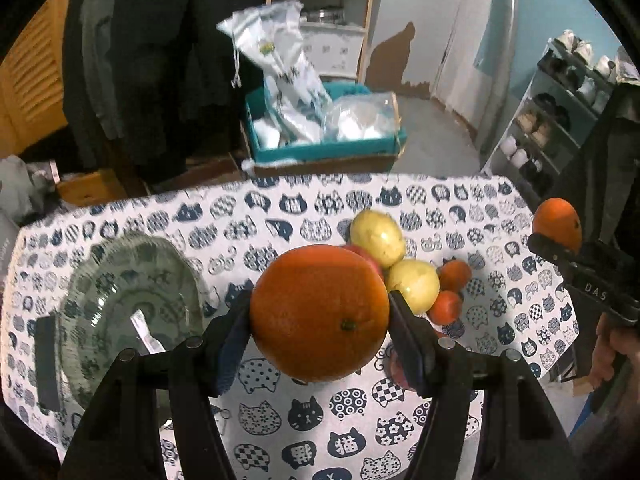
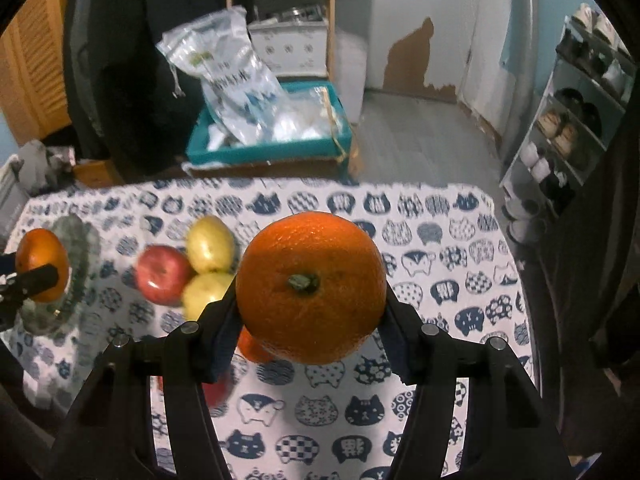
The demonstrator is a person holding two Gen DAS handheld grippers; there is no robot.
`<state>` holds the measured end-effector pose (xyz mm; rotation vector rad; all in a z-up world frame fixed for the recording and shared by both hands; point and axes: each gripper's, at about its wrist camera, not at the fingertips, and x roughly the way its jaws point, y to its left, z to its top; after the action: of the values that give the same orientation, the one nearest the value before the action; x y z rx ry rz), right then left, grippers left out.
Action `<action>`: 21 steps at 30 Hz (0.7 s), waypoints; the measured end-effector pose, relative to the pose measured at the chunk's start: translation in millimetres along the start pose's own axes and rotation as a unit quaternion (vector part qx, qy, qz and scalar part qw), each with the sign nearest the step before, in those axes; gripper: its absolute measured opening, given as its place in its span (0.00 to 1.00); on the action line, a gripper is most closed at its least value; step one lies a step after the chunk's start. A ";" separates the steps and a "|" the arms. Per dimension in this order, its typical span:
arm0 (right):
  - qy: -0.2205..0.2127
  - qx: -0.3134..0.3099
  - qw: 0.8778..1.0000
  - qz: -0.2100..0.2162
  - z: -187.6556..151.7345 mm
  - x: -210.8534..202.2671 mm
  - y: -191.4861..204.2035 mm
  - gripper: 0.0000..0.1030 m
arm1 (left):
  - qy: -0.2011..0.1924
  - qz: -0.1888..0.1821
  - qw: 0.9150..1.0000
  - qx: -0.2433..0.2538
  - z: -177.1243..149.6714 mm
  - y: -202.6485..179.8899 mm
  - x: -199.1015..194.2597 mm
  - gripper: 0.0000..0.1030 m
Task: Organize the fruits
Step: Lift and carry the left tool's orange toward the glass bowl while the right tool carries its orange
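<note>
My left gripper (image 1: 320,320) is shut on a large orange (image 1: 320,312), held above the cat-print tablecloth (image 1: 280,420). My right gripper (image 2: 310,308) is shut on another orange (image 2: 311,286), also held above the cloth; that orange and gripper show at the right edge of the left wrist view (image 1: 558,224). A green patterned glass plate (image 1: 128,312) lies at the left. A pile of fruit sits mid-table: two yellow fruits (image 1: 378,236), a red apple (image 2: 162,274) and small tangerines (image 1: 454,274).
A teal box (image 1: 320,152) with white plastic bags stands beyond the table's far edge. A shoe rack (image 1: 560,120) stands at the right. A wooden shelf (image 1: 320,0) is at the back. A red apple (image 2: 216,392) lies under my right gripper.
</note>
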<state>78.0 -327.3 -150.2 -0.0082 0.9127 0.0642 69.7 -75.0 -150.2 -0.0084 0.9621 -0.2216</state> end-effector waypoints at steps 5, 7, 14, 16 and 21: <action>-0.028 -0.005 1.000 0.011 10.6 -22.9 13.4 0.59 | -0.027 0.005 1.000 0.003 3.3 5.4 -21.7 0.65; -0.036 -0.007 0.999 0.015 14.3 -30.2 18.8 0.59 | -0.038 0.006 0.999 0.004 5.9 6.9 -30.8 0.65; -0.063 -0.021 0.997 0.030 26.5 -53.0 39.3 0.59 | -0.074 0.015 0.997 0.007 12.4 15.2 -60.0 0.65; -0.070 -0.029 0.997 0.033 30.0 -57.3 46.6 0.59 | -0.082 0.016 0.997 0.004 14.1 19.2 -65.2 0.65; -0.078 -0.040 0.995 0.052 39.8 -62.3 66.9 0.59 | -0.089 0.022 0.996 -0.010 13.7 35.5 -72.0 0.65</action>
<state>67.5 -262.4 -75.2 -0.0294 0.7532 0.1956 47.8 -27.8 -87.6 -0.0246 0.7852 -0.1675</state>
